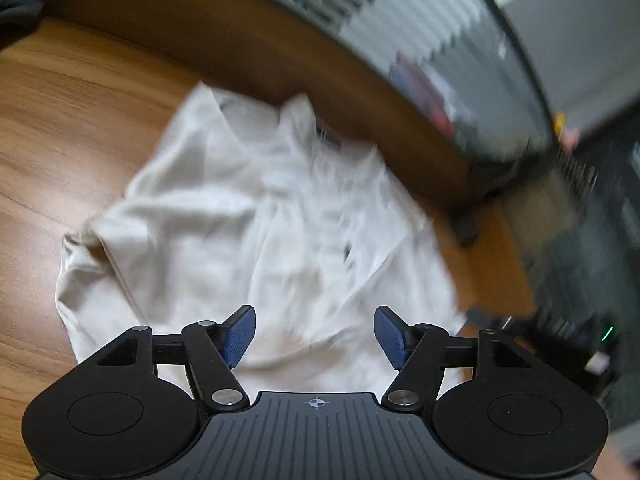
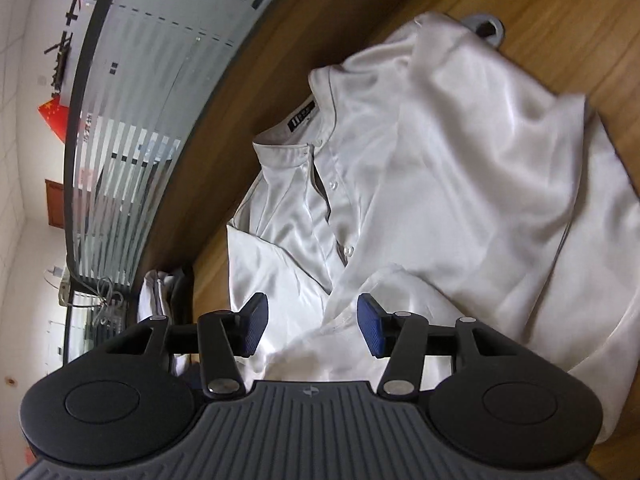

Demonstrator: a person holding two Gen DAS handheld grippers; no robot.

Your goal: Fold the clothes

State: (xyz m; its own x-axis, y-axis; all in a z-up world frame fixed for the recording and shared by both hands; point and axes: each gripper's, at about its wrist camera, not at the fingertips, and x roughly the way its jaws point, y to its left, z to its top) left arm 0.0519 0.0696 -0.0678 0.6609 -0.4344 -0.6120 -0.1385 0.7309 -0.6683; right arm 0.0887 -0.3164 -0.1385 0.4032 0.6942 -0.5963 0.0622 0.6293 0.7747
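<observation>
Two grippers are in view, one per wrist camera, and we take each view in turn.

Left wrist view: we see the left gripper [image 1: 315, 336] with its jaws parted and nothing between the blue pads [image 1: 239, 338]. Below and ahead of it lies the white shirt [image 1: 256, 216], spread in loose folds on the wooden table [image 1: 52, 128]. The picture is blurred, so we cannot make out the shirt's details here. A raised wooden edge [image 1: 224, 40] runs behind the shirt, with a striped glass partition [image 1: 400, 20] beyond it. A dark device with a green light [image 1: 600, 336] sits at the right.

Right wrist view: we see the right gripper [image 2: 312, 328] with its jaws likewise parted and gripping nothing; the shirt's fabric shows in the gap but the pads do not press on it. The shirt [image 2: 460, 184] lies on the table [image 2: 560, 8], front up, collar [image 2: 296, 136] towards the partition [image 2: 132, 140], with a dark label [image 2: 302, 118] inside the neck and buttons [image 2: 347, 251] along the placket. One sleeve is folded across the body. A grey round fitting [image 2: 486, 28] touches the shirt's far edge. A second pale bundle [image 2: 156, 300] rests at the table's left end.
</observation>
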